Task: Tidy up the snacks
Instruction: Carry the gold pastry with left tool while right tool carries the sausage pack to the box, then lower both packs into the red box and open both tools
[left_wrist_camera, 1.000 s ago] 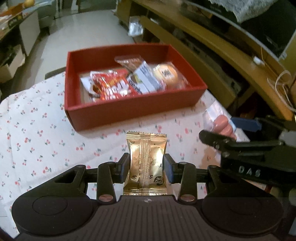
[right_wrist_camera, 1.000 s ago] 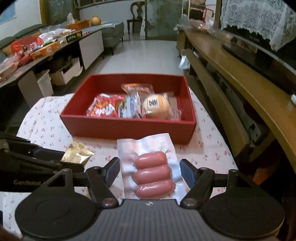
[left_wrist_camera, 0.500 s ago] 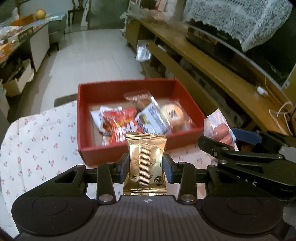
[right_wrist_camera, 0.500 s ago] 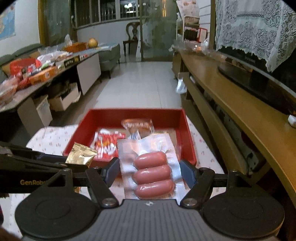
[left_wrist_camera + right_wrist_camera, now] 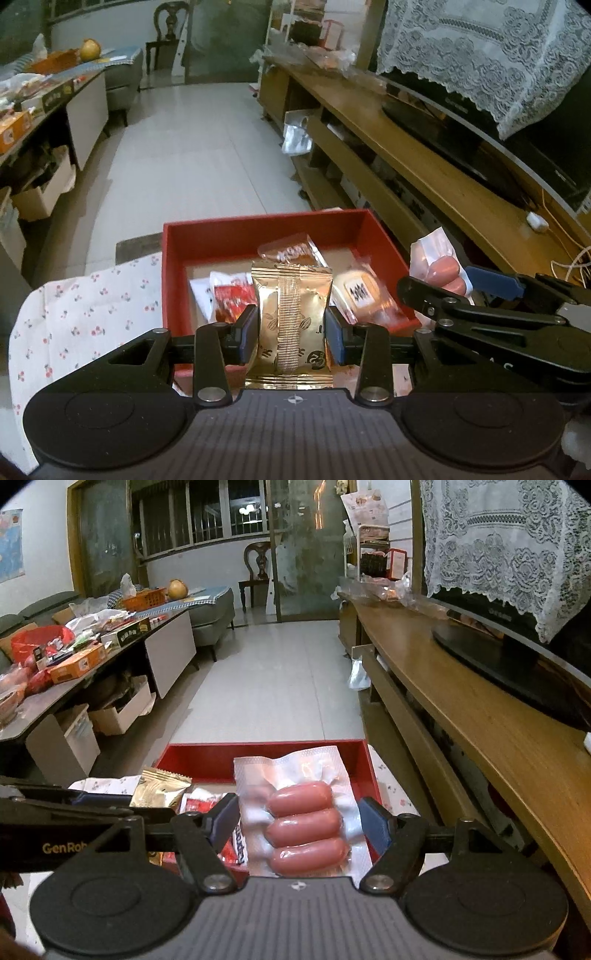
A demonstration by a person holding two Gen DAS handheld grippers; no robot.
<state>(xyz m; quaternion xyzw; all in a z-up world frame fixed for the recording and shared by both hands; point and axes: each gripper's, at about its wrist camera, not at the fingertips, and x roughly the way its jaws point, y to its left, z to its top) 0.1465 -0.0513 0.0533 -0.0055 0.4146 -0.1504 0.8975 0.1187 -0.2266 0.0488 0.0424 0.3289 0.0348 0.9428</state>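
Note:
My left gripper (image 5: 291, 334) is shut on a gold snack packet (image 5: 290, 314), held upright in the air over the near edge of the red box (image 5: 258, 229). My right gripper (image 5: 297, 821) is shut on a clear pack of three sausages (image 5: 304, 821), also lifted above the box (image 5: 295, 751). Inside the box lie a red packet (image 5: 231, 295), a clear-wrapped bun (image 5: 360, 293) and another wrapped snack (image 5: 291, 253). The two grippers hang side by side; in the right wrist view the left one (image 5: 85, 806) shows with its gold packet (image 5: 160, 790).
The box stands on a cherry-print cloth (image 5: 85, 314) over a small table. A long wooden TV bench (image 5: 461, 686) with a lace-covered screen runs along the right. A cluttered sideboard (image 5: 74, 653) lines the left, with tiled floor (image 5: 192, 147) beyond the box.
Both grippers rose and tilted upward with their packs still held. The box slid down in both views and now sits under the held snacks, and more of the room shows.

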